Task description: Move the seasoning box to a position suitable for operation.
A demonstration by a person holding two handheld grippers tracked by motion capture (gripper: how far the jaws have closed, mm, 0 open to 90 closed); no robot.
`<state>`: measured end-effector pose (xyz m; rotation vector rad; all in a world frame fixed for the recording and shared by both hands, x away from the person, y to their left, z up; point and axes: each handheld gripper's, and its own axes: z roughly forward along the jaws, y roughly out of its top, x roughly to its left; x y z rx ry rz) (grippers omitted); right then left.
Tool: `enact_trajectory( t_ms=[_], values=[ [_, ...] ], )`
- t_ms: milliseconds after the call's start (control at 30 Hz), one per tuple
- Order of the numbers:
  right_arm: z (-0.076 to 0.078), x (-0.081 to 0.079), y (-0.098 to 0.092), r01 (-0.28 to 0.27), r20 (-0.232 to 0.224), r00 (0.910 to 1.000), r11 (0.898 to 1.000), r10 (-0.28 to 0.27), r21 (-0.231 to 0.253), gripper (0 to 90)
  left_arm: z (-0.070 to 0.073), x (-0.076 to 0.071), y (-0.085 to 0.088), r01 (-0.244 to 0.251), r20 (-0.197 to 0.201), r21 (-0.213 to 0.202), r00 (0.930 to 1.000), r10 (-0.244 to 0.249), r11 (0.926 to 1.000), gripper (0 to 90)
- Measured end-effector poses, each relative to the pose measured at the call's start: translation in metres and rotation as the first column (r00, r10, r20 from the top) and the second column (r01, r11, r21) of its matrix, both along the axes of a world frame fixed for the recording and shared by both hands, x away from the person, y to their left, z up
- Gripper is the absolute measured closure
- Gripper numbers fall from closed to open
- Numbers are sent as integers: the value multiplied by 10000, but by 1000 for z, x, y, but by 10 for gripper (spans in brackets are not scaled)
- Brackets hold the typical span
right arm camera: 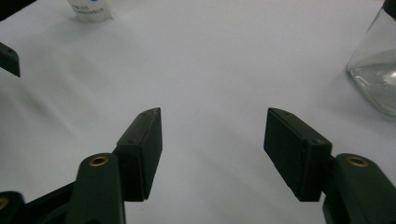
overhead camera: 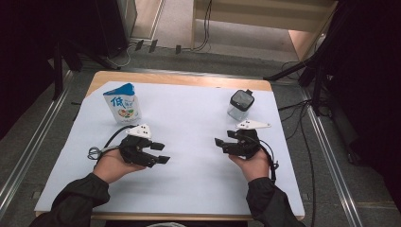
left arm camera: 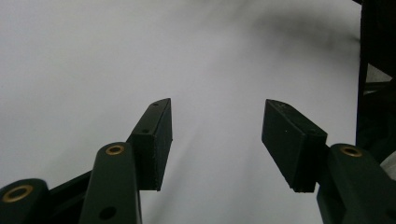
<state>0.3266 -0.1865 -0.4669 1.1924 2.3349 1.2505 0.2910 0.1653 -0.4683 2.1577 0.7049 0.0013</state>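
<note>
A blue and white drink pouch (overhead camera: 122, 103) stands upright at the back left of the white sheet (overhead camera: 189, 179). A clear glass jar (overhead camera: 240, 105) with a black lid stands at the back right. My left gripper (overhead camera: 161, 152) rests low over the sheet in front of the pouch and points right, open with nothing between its fingers. My right gripper (overhead camera: 220, 144) sits in front of the jar and points left, also open and empty. In the left gripper view the left gripper (left arm camera: 217, 130) has bare sheet between its jaws. In the right gripper view the right gripper (right arm camera: 212, 140) has the jar (right arm camera: 376, 70) at its right and the pouch's base (right arm camera: 91, 9) far ahead.
The sheet covers a wooden table (overhead camera: 179, 78) with its edges showing at the back. Dark stands and cables (overhead camera: 302, 71) surround the table on the floor. A wide stretch of bare sheet lies between the two grippers.
</note>
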Motion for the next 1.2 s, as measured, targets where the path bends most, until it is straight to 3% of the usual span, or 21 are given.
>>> enact_trajectory(
  t_ms=[367, 433, 567, 633, 933, 1100, 1133, 1200],
  values=[
    [-3, 3, -4, 474, 44, 9989, 9988, -473, -123, 467, -4, 3, 3, -26, -214, -32, 9998, 25, 10000, 438],
    [-4, 2, -3, 586, 93, 9983, 9976, -583, -378, 496, -3, 3, 4, -64, -192, -90, 9998, 63, 9999, 418],
    [-2, 3, -4, 426, 89, 9991, 9990, -425, -98, 578, -2, 4, 5, -275, -62, -110, 9996, 274, 9996, 401],
    [-1, 6, -4, 413, -50, 9991, 9991, -413, -36, 627, -3, 5, 6, -273, -239, -270, 9994, 266, 9993, 400],
    [-4, 23, -1, 530, -281, 9982, 9985, -535, -168, 888, -5, 6, 8, -254, -212, -120, 9995, 252, 9996, 390],
    [-2, 34, -2, 645, -552, 9963, 9976, -659, -260, 900, -5, 4, 9, -243, -195, -36, 9995, 242, 9997, 388],
    [0, 38, -5, 812, -795, 9935, 9967, -810, -6, 900, -5, 3, 10, -221, -254, -38, 9994, 220, 9997, 387],
    [1, 40, -6, 871, -774, 9933, 9962, -862, 95, 900, -6, 3, 11, -230, -270, -14, 9994, 229, 9997, 386]
  ],
)
